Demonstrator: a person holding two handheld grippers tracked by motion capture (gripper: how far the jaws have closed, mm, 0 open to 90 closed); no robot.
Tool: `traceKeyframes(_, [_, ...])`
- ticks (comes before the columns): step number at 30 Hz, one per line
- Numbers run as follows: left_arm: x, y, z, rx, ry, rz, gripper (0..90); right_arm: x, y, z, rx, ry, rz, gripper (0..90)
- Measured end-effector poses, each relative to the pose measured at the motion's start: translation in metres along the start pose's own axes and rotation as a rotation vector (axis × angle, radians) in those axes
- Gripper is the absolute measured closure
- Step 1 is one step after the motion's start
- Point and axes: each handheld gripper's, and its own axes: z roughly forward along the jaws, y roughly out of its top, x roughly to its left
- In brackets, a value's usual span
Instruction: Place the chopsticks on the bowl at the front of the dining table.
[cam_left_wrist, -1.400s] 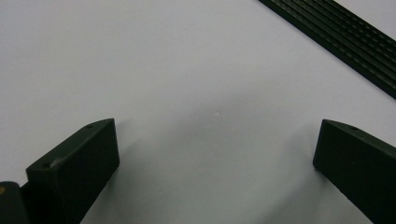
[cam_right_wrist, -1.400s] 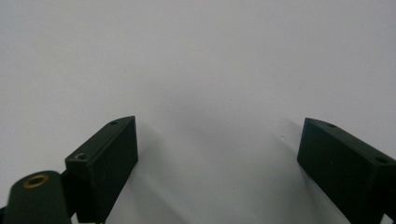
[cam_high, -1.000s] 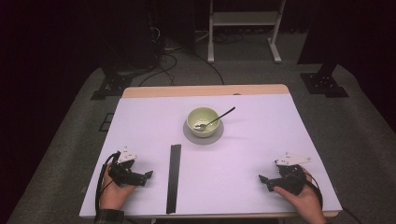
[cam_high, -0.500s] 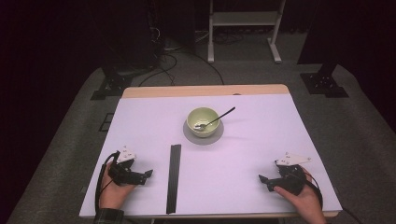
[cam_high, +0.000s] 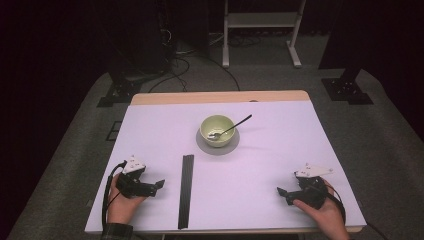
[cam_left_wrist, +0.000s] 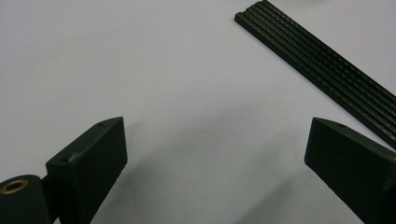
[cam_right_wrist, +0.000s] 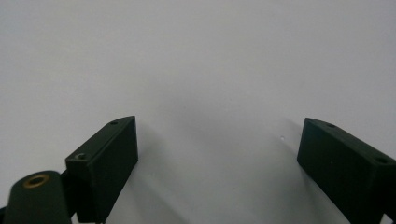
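Left gripper (cam_high: 159, 184), jaws spread and empty, rests low on the white table (cam_high: 280, 150), the long black ribbed strip (cam_high: 186, 190) just beyond its tips. Right gripper (cam_high: 280, 192), likewise spread, lies well apart. Judged step: pre-grasp; next, jaws must straddle the strip.

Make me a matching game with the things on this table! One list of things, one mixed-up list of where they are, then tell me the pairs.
Things:
1. spoon
2. bowl
3. black strip
4. right gripper

Places:
A. on the grey saucer
B. flat on the table, beside the left gripper
C. leaning in the bowl
D. near the table's right front corner, open

Pairs: 1-C, 2-A, 3-B, 4-D
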Motion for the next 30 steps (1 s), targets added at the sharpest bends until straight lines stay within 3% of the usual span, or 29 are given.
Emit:
traceKeyframes(7, [-0.002,0.002,0.000,-0.008,-0.014,-0.015,5.2,0.000,0.000,0.000,0.000,0.000,-0.001,10.6])
traceKeyframes(15, [-0.010,0.012,0.003,-0.010,-0.022,0.011,5.2,0.000,0.000,0.000,0.001,0.000,-0.001,10.7])
traceKeyframes(24, [-0.011,0.019,0.006,-0.026,-0.035,-0.004,5.2,0.000,0.000,0.000,0.002,0.000,-0.001,10.6])
traceKeyframes(30, [-0.012,0.027,0.007,-0.020,-0.030,0.013,5.1,0.000,0.000,0.000,0.001,0.000,-0.001,10.6])
